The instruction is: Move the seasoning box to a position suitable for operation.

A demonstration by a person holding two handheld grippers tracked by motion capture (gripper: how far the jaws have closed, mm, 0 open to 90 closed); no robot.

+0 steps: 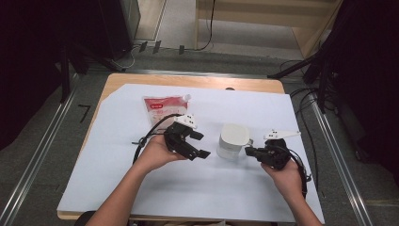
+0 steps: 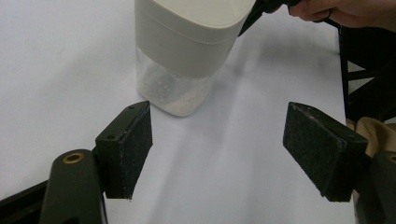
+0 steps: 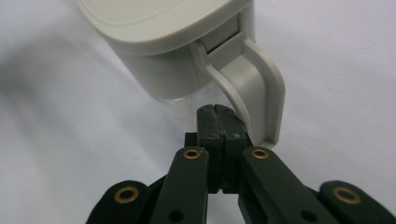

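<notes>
Nearest the table's front edge, the person's two forearms come up over the white sheet (image 1: 141, 188) that covers the wooden table (image 1: 188, 81). At centre left the left gripper (image 1: 200, 144) is held with its jaws spread wide and nothing between them; in the left gripper view its pads (image 2: 130, 149) frame bare sheet, with the jug just beyond them. Between the hands, at mid-table, stands the lidded jug (image 1: 232, 140): a grey-white lid over a clear lower body, upright on the sheet. To its right the right gripper (image 1: 248, 151) has its jaws pressed fully together, tips tucked against the inside of the jug's handle (image 3: 261, 88); whether they touch it or merely sit beside it I cannot tell, and they clasp nothing. Farther back and to the left, a red-and-white spouted pouch (image 1: 162, 109) lies flat, untouched. Judging by this, the work is at an early stage: the jug's lid is closed, the pouch unopened, and any filling is yet to be done.
</notes>
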